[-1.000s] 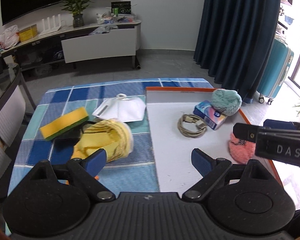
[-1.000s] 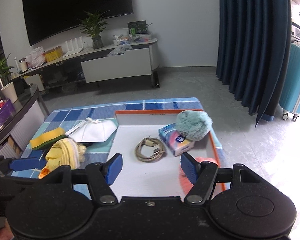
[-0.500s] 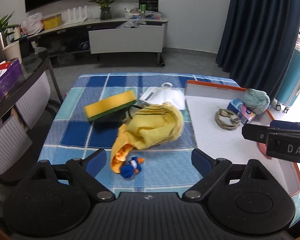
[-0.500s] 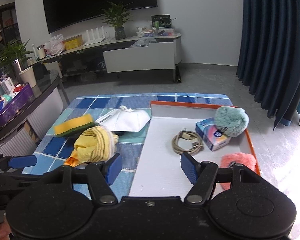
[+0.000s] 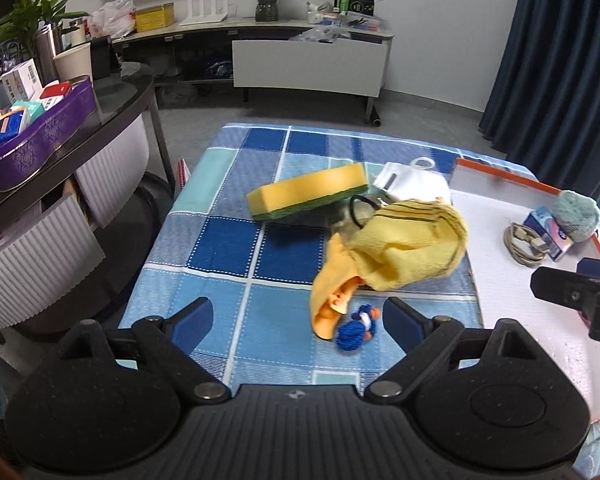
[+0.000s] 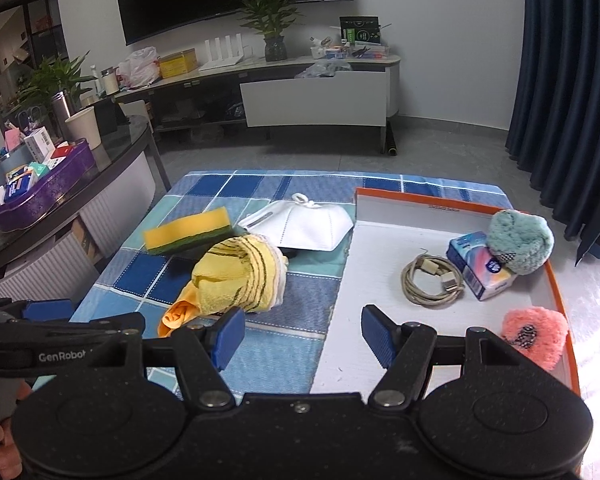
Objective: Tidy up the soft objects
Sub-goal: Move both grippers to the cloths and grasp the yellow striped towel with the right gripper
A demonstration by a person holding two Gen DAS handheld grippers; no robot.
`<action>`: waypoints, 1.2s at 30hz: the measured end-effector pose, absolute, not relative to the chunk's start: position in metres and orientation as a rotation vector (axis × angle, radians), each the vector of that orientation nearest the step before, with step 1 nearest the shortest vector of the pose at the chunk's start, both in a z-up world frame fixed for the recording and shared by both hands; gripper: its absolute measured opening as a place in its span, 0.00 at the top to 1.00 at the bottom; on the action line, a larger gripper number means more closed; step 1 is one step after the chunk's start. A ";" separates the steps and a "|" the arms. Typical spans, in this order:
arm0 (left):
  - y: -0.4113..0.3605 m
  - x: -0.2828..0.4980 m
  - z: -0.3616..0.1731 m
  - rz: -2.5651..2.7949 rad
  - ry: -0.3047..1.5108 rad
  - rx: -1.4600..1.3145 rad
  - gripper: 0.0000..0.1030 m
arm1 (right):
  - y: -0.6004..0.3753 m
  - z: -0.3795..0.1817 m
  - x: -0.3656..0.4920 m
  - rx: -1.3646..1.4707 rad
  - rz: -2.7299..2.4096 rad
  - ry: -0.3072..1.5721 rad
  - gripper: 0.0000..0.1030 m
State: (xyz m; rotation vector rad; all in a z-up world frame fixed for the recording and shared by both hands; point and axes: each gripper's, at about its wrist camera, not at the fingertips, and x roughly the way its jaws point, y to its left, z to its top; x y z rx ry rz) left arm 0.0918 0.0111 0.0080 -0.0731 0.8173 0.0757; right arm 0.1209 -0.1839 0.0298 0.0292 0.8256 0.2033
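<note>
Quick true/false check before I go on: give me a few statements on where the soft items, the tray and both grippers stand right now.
1. The pink pom-pom lies inside the orange-rimmed tray. True.
2. The yellow cloth is already in the tray. False: it lies on the checked tablecloth, left of the tray.
3. The right gripper holds the coiled cable. False: its jaws are open and empty.
4. The teal pom-pom rests against the tissue pack. True.
5. The left gripper is open. True.
</note>
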 end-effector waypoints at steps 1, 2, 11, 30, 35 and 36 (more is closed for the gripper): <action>0.014 0.094 0.007 0.082 0.820 -0.072 0.09 | -0.181 0.029 0.124 0.029 0.208 0.829 0.24; 0.017 0.097 0.006 0.088 0.821 -0.073 0.09 | -0.179 0.028 0.126 0.031 0.215 0.832 0.24; 0.033 0.133 -0.009 0.102 0.859 -0.069 0.09 | -0.158 0.015 0.159 0.041 0.252 0.854 0.24; 0.048 0.218 -0.016 0.128 0.827 -0.010 0.09 | -0.144 -0.015 0.200 0.101 0.343 0.894 0.81; 0.057 0.229 -0.012 0.168 0.811 -0.009 0.08 | -0.153 -0.008 0.195 0.132 0.362 0.864 0.87; 0.059 0.230 -0.011 0.175 0.808 -0.019 0.08 | -0.155 -0.006 0.194 0.140 0.370 0.858 0.87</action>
